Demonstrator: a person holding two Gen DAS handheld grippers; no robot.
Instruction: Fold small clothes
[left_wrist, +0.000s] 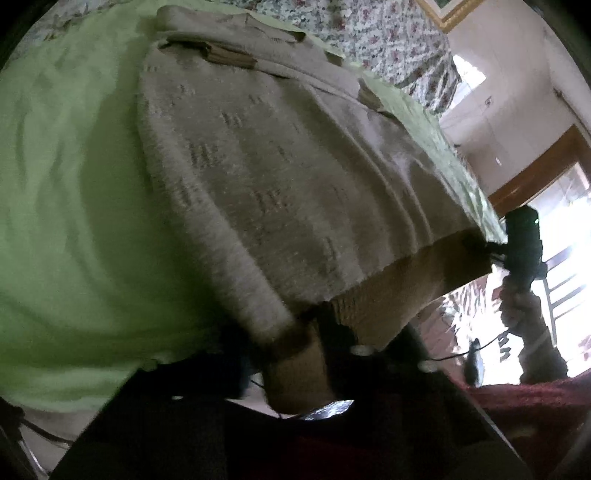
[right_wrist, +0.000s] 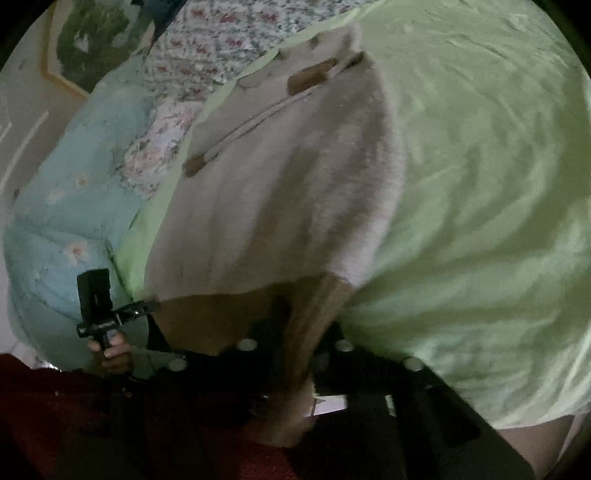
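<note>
A beige knit sweater (left_wrist: 258, 166) with brown ribbed hem and cuffs lies on a light green bedsheet (left_wrist: 66, 184). My left gripper (left_wrist: 306, 332) is shut on the brown hem at the sweater's near left corner. My right gripper (right_wrist: 299, 332) is shut on the hem at the other corner; it also shows in the left wrist view (left_wrist: 480, 247). The hem is lifted off the bed between them. The sweater (right_wrist: 280, 192) stretches away toward its collar. The left gripper also shows in the right wrist view (right_wrist: 147, 308).
Floral bedding (left_wrist: 369, 33) lies at the head of the bed. A light blue quilt (right_wrist: 66, 192) lies beside the sheet (right_wrist: 480, 184). A framed picture (left_wrist: 447, 11) hangs on the wall. A window with bars (left_wrist: 565, 266) is at the right.
</note>
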